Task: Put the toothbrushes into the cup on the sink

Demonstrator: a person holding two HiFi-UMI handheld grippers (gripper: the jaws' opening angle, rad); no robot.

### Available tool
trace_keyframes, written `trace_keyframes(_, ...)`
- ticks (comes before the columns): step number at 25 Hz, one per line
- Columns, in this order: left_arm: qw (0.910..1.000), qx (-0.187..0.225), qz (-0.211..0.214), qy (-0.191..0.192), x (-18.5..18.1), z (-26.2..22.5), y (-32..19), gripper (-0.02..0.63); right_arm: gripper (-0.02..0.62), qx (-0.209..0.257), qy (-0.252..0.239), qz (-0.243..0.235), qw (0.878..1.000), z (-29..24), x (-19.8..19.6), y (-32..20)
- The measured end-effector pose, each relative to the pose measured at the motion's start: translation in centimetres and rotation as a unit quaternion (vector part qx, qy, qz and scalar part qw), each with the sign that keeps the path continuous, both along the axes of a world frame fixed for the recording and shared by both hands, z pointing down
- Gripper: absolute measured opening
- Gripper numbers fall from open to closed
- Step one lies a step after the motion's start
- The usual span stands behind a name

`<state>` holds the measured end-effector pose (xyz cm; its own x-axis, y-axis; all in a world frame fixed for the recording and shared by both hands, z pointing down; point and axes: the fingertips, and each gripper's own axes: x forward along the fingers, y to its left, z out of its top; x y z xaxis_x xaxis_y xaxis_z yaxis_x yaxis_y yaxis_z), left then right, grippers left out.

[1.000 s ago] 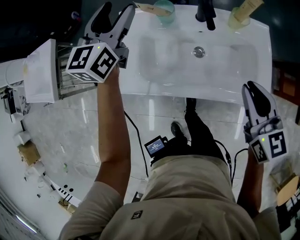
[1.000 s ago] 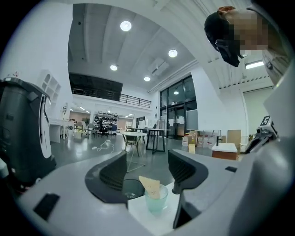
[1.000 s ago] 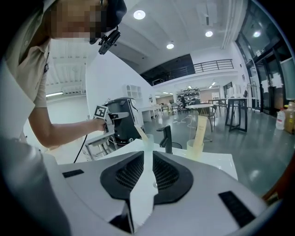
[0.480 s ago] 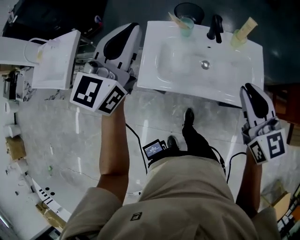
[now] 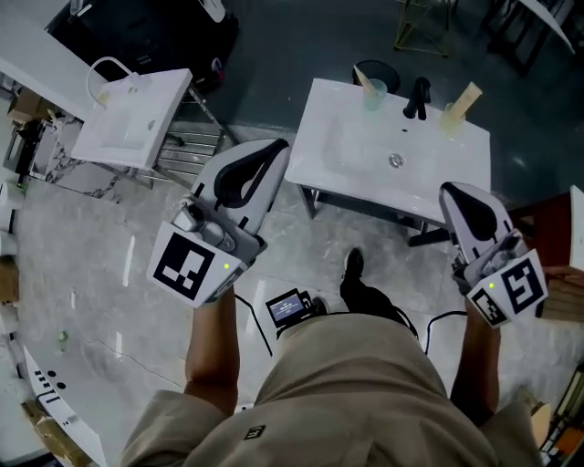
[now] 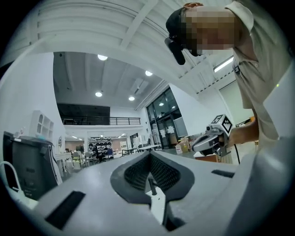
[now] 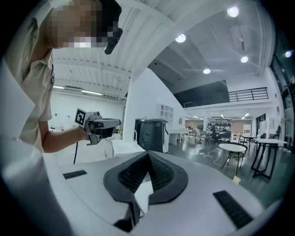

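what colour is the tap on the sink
The tap is black, clearest in the head view.

Pale marble floor [image 5: 109, 274] underfoot; round ceiling lights [image 7: 233, 11] above a large white hall.

sink [image 5: 351, 150] front edge: open approach | back rim: cup [image 5: 373, 94], faucet [image 5: 419, 98], yellow cup [image 5: 452, 117] in a row
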<state>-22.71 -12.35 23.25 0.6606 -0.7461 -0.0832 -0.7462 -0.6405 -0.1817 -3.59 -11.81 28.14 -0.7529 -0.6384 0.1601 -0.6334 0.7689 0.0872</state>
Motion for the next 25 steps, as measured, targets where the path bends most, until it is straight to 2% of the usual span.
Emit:
trace_keyframes(5,0.9999,-0.005,-0.008,0.013,-1.8,-0.3,6.6,0.006,0.003,0.023,0.011,-0.019,0.999,-3.4,-2.2,4.4)
trace_keyframes(10,0.9996,-0.025,-0.006,0.014,-2.6,1.1,11.0,0.006,0.003,0.037,0.016,-0.017,0.999,-4.9,-2.6,8.1)
trace_keyframes(25,0.999,-0.036,0.022,0.017,-3.5,2.3,15.5,0.006,0.003,0.038,0.022,0.008,0.999,-5.4,-3.2,13.9)
